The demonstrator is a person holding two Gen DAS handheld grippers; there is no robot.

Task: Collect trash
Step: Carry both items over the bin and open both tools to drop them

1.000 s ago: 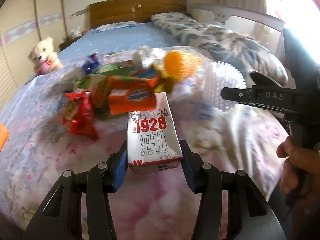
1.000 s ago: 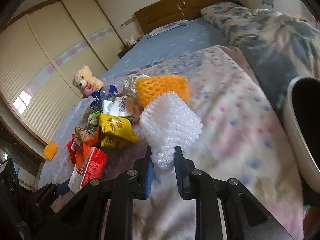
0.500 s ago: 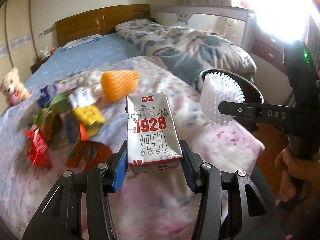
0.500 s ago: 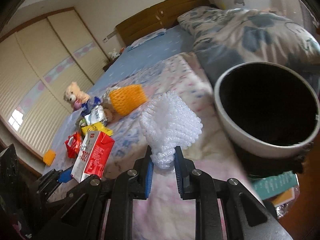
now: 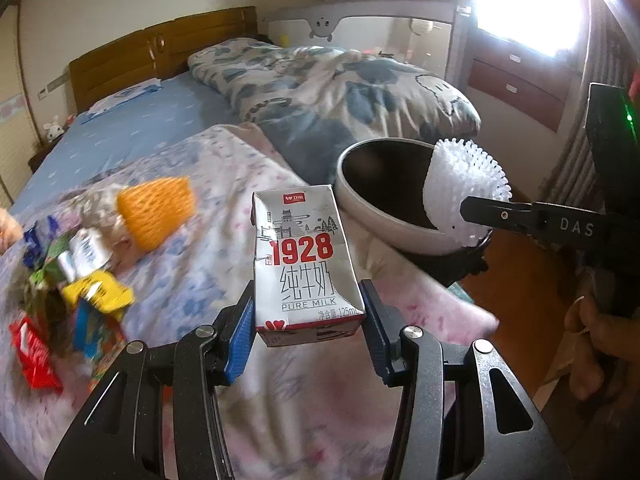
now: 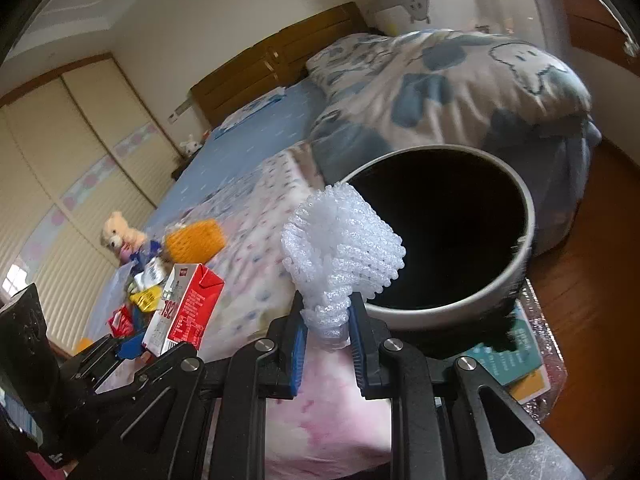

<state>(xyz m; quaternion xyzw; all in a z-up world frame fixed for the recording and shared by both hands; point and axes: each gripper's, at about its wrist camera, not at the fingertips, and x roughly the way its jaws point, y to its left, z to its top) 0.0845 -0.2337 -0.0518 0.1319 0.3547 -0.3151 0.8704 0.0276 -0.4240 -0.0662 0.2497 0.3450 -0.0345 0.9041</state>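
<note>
A bedroom, with a floral bedspread (image 5: 208,240) under both my claws. My left gripper (image 5: 308,332) pinches the milk carton (image 5: 306,264) upright; wrappers (image 5: 80,280) and orange foam net (image 5: 156,212) lie off to its left. My right gripper (image 6: 326,330) is pressed tight on the white foam net (image 6: 344,256) — the trash bin (image 6: 460,308) gapes just ahead of it, nothing between.

Daylight floods in from a blown-out window (image 5: 532,4) at upper right. Wrappers (image 5: 80,280) at left smear with motion blur. Fisheye bends the dark edges.
</note>
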